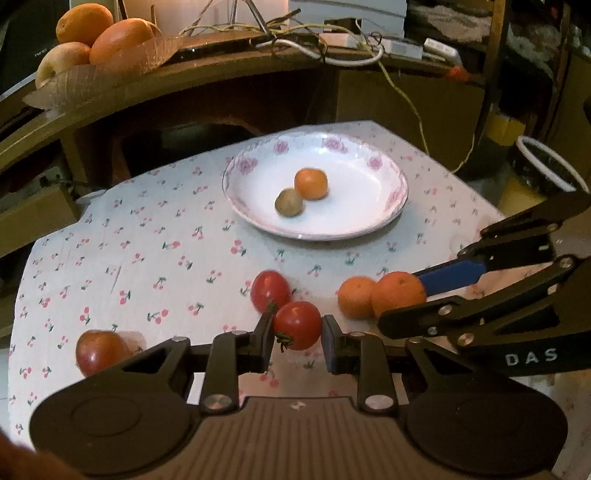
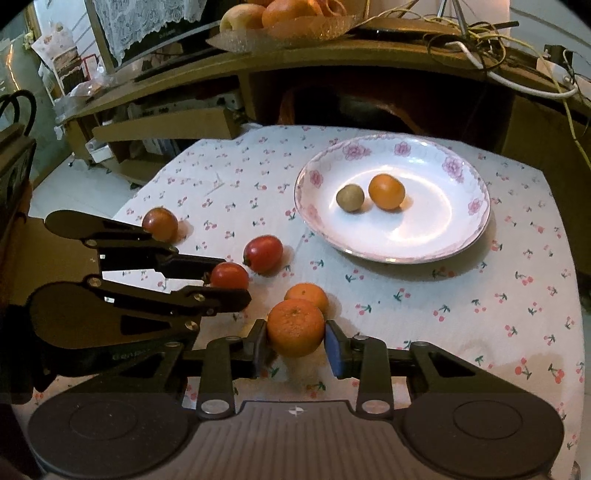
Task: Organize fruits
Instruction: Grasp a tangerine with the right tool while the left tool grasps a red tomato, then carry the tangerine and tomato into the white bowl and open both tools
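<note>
A white plate with a pink flower rim (image 1: 384,210) (image 2: 469,229) sits at the far side of the cherry-print cloth and holds a small orange (image 1: 311,183) (image 2: 386,191) and a kiwi (image 1: 289,202) (image 2: 349,198). My left gripper (image 1: 297,326) (image 2: 236,284) is shut on a red tomato (image 1: 297,325) (image 2: 229,276). My right gripper (image 2: 295,338) (image 1: 406,295) is shut on an orange (image 2: 295,328) (image 1: 398,293). A second orange (image 1: 355,297) (image 2: 307,294) touches it behind. Another tomato (image 1: 270,290) (image 2: 263,254) lies just beyond the left gripper.
A reddish fruit (image 1: 99,351) (image 2: 160,223) lies near the cloth's left side. A wooden desk (image 1: 221,66) behind the table carries a glass dish of large oranges (image 1: 110,35) and tangled cables (image 1: 325,40). A bin (image 1: 546,166) stands at the right.
</note>
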